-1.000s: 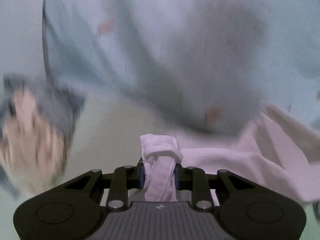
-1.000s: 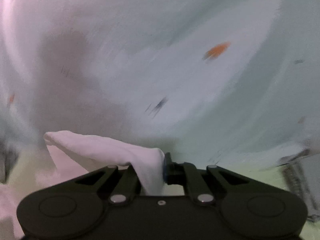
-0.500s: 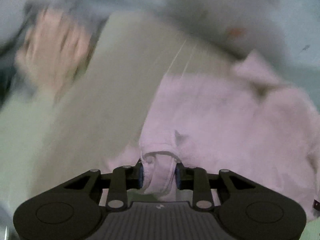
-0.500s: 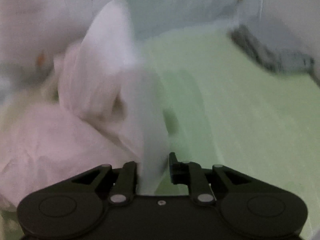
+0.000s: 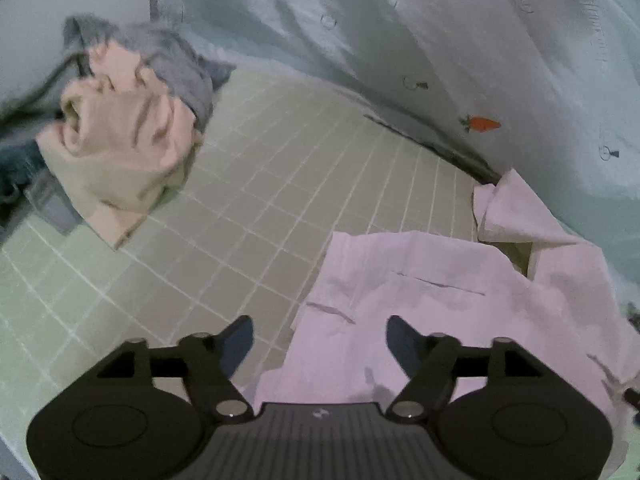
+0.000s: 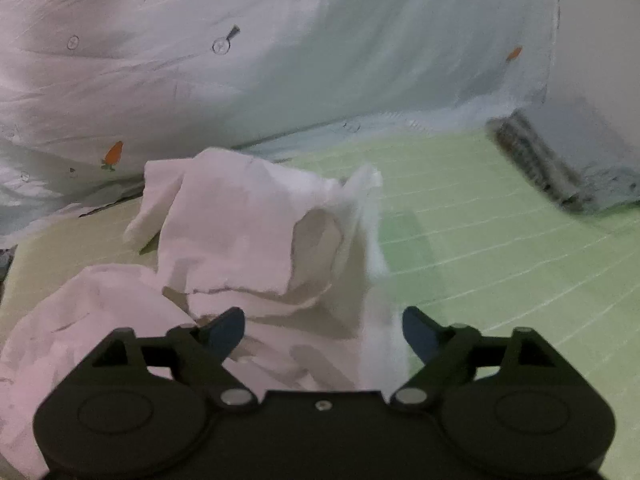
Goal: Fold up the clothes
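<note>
Beyond our spread, empty left gripper [image 5: 320, 338] and right gripper [image 6: 320, 330], the pink garment [image 5: 440, 300] lies crumpled between the fingertips, its far edge seemingly blurred.

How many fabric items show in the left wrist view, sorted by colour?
Pink garment, lying on the grid mat under the open jaws: 1
Peach garment, in the heap at upper left: 1
Grey garment, in that same heap: 1
Pale blue carrot-print sheet, along the back: 1
Total: 4
</note>
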`<action>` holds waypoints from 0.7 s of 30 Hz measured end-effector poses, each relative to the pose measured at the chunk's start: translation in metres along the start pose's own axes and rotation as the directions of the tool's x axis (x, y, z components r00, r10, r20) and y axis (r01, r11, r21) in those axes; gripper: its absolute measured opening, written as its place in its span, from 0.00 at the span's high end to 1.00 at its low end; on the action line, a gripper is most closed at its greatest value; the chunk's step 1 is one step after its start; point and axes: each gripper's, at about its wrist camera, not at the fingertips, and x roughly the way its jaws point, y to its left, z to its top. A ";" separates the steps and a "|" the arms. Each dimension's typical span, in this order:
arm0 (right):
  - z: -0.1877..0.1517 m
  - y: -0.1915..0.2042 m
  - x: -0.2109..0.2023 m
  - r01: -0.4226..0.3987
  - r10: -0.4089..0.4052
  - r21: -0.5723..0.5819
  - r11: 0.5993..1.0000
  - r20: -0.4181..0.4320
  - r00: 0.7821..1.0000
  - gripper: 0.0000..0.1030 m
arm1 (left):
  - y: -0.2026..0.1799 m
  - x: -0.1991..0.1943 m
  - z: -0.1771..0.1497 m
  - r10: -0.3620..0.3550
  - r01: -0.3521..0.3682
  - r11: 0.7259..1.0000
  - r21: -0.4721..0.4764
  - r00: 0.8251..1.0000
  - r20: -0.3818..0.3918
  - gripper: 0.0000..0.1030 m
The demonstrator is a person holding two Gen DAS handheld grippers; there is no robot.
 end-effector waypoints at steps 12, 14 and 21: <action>-0.035 -0.010 0.057 -0.034 0.079 0.243 0.969 -0.179 0.981 0.38 | 0.001 0.070 -0.011 0.007 -0.012 1.000 -0.025 0.987 -0.160 0.52; -0.033 0.006 0.066 -0.062 0.104 0.234 0.970 -0.172 0.980 0.39 | -0.004 0.078 -0.006 -0.003 -0.002 1.000 -0.030 0.988 -0.157 0.73; 0.003 0.057 0.115 -0.139 0.181 0.237 0.961 -0.164 0.970 0.39 | -0.024 0.114 0.051 0.068 -0.065 0.992 0.111 0.997 -0.022 0.85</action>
